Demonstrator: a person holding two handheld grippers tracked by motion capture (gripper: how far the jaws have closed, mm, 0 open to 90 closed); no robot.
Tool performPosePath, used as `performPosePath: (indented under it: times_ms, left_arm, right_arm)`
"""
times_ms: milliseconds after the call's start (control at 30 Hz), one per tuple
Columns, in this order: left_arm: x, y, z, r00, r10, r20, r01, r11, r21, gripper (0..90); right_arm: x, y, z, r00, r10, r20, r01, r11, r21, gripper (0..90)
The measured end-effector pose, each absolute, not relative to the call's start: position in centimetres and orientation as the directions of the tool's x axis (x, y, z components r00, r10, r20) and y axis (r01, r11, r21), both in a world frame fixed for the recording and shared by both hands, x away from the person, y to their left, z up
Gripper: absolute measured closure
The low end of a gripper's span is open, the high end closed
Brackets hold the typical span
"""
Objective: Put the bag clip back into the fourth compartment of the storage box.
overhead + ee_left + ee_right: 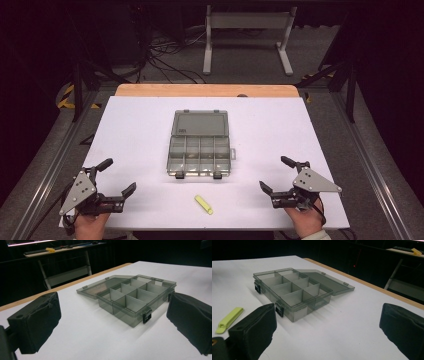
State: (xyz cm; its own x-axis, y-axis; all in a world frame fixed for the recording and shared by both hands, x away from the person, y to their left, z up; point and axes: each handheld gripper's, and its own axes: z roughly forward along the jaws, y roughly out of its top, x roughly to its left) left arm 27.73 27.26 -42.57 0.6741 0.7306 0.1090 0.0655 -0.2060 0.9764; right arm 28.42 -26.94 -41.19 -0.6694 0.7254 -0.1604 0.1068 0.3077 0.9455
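Observation:
A smoky clear plastic organiser box lies open in the middle of the white table, its lid folded flat away from me and its divided compartments empty. It also appears in the left gripper view and the right gripper view. A yellow-green clip lies in front of the box, also in the right gripper view. My left gripper rests open at the front left. My right gripper rests open at the front right. Nothing is between either pair of jaws.
The white table top has a wooden strip along its far edge. Beyond it are a white frame stand and cables on the floor. Metal rails run along both sides.

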Motion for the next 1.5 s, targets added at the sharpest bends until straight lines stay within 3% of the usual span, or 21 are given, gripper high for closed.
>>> performPosePath:
  times_ms: [633, 1500]
  left_arm:
    - [27.8, 27.2, -42.6, 0.673, 0.733, 0.094, 0.086, -0.204, 0.975, 0.2]
    - [27.7, 27.4, -42.5, 0.677, 0.73, 0.099, 0.081, -0.208, 0.975, 0.1]
  right_arm:
    - [28.9, -25.6, -40.9, -0.701, 0.7, -0.14, 0.134, 0.322, 0.937, 2.2]
    - [30.0, -16.4, -37.6, -0.823, 0.552, -0.134, 0.128, 0.41, 0.903, 0.7]
